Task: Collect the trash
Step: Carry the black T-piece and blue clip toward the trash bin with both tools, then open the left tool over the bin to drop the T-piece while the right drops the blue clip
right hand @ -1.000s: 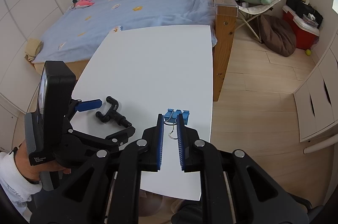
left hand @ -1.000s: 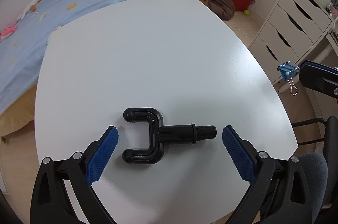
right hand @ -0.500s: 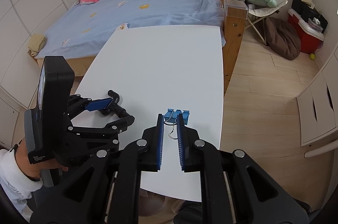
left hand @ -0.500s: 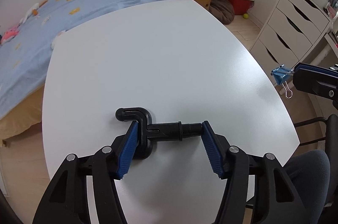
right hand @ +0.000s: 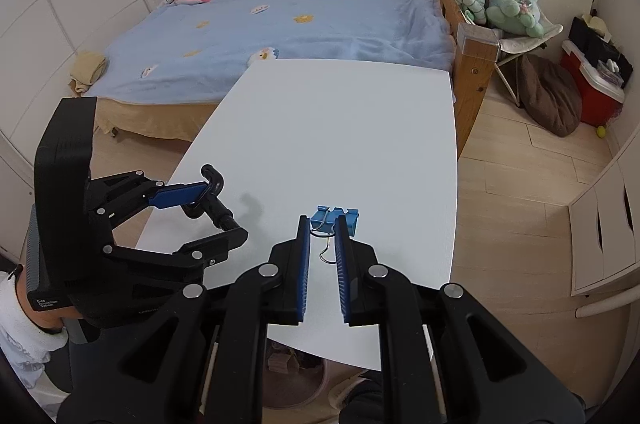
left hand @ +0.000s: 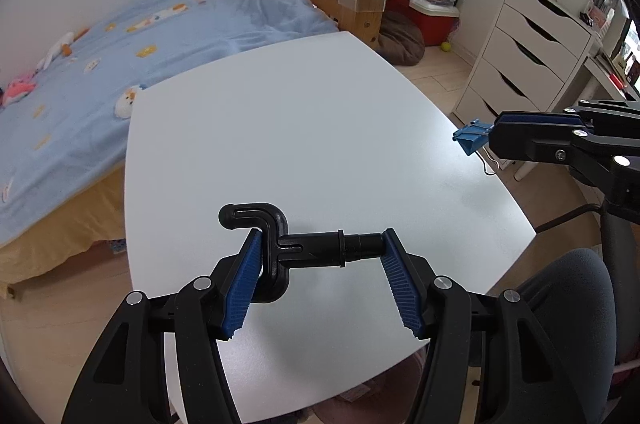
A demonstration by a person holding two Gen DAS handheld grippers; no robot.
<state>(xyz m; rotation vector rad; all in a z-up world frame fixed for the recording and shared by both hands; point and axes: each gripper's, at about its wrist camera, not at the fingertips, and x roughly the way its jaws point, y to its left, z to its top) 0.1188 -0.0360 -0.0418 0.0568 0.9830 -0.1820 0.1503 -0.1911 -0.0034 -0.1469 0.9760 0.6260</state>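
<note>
A black plastic fork-shaped part [left hand: 304, 248] is clamped end to end between the blue pads of my left gripper [left hand: 322, 238]. It hangs just above the white table [left hand: 320, 127] and casts a faint shadow there. The right wrist view shows the same black part [right hand: 214, 199] in the left gripper [right hand: 220, 212], off to the left. My right gripper [right hand: 322, 224] is shut on a blue binder clip [right hand: 335, 218], whose wire handle runs back between the pads. From the left wrist, the right gripper [left hand: 496, 135] holds the clip [left hand: 472, 139] over the table's right edge.
A bed with a blue cover [right hand: 300, 23] stands beyond the table. White drawers [left hand: 528, 63] are at the right, and a dark office chair [left hand: 580, 296] is at the near right. A round bin [right hand: 296, 376] sits on the floor under the table's near edge.
The left gripper's jaws closed onto the black part, which lay on the table, and lifted it. The right gripper shifted a little, keeping its hold on the clip.
</note>
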